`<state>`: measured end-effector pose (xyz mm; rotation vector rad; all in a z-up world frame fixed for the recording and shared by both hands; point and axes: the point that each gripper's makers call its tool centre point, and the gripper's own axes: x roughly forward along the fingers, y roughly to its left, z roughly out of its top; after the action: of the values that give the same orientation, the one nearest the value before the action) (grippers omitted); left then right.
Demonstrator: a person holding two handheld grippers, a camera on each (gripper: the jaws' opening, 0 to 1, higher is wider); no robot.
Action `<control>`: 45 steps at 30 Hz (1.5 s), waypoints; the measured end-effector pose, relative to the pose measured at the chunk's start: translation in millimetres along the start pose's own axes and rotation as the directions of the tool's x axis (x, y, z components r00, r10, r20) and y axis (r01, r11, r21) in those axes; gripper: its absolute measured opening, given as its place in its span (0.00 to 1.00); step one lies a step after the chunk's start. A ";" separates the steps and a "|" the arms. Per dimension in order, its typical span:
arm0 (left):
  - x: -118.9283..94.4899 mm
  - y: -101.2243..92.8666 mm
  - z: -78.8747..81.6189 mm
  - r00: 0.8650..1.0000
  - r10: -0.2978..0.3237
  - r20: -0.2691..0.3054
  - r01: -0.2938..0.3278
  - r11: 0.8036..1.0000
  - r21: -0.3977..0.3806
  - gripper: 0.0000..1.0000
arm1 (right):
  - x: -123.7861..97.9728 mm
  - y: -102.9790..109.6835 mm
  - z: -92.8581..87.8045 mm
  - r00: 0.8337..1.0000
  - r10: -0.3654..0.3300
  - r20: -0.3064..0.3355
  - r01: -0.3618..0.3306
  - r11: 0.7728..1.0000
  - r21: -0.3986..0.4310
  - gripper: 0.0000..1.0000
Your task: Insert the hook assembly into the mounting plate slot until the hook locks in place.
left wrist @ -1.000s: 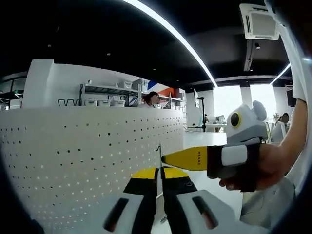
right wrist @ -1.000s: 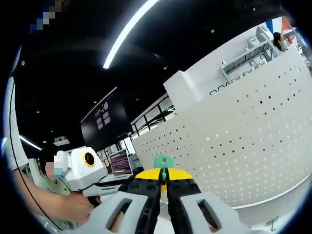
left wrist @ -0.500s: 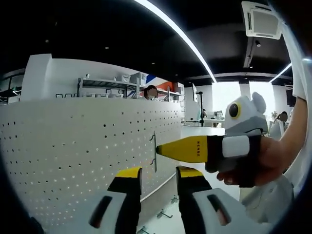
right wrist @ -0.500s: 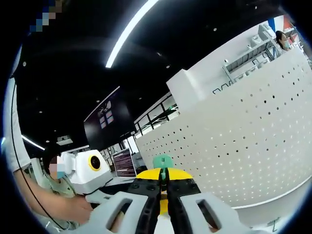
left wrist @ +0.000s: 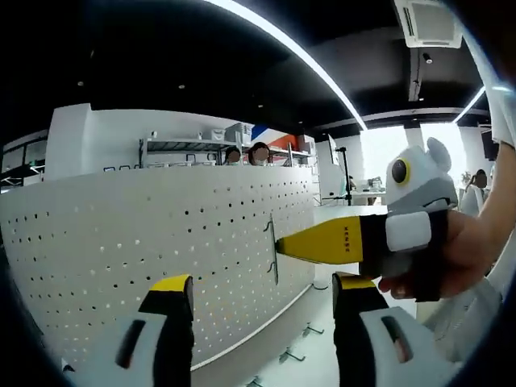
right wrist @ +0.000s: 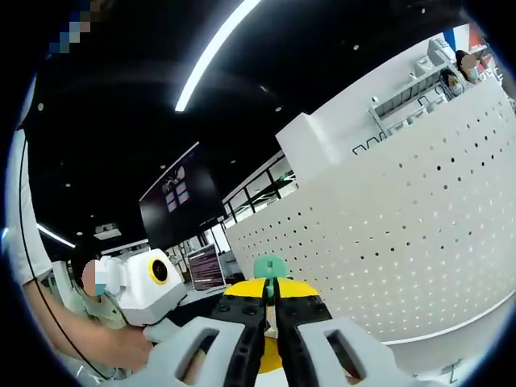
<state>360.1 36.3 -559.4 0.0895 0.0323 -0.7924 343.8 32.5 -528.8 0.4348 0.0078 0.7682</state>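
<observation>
The white perforated mounting plate [left wrist: 153,242] stands upright and curves across the left gripper view. A thin metal hook [left wrist: 272,251] lies against its face near the right end. My right gripper [left wrist: 282,243] comes in from the right with its yellow jaws shut on that hook. My left gripper [left wrist: 260,287] is wide open below, with nothing between its fingers and clear of the hook. In the right gripper view my right gripper [right wrist: 272,300] is shut, a green piece [right wrist: 270,265] shows just past its tips, and the plate [right wrist: 403,234] rises to the right.
Loose metal hooks [left wrist: 313,329] lie on the white table at the foot of the plate. A person's hand [left wrist: 459,258] holds the right gripper. Shelves with bins [left wrist: 201,145] and people stand behind the plate. A dark screen [right wrist: 173,201] hangs at the back.
My left gripper, shut on the hook a second ago, has let go and opened wide. My right gripper stays shut on the hook at the plate.
</observation>
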 end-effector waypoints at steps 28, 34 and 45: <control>-9.5 4.4 -7.8 0.999 0.034 -0.011 -0.034 0.999 -0.008 0.69 | 0.5 -19.7 17.1 0.990 -0.127 -0.059 0.105 0.952 -0.289 0.01; -9.5 4.3 -7.6 0.999 0.037 -0.010 -0.037 0.999 -0.006 0.69 | 1.2 -22.3 21.2 0.978 -0.195 -0.077 0.143 0.888 -0.436 0.01; -10.6 4.7 -7.4 0.999 0.043 -0.008 -0.043 0.999 -0.006 0.69 | 3.0 -30.9 22.9 0.972 -0.223 -0.071 0.173 0.888 -0.427 0.01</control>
<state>356.0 47.7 -565.8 0.0871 0.0404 -0.7485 370.4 6.2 -519.3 -0.0239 -0.0020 0.5704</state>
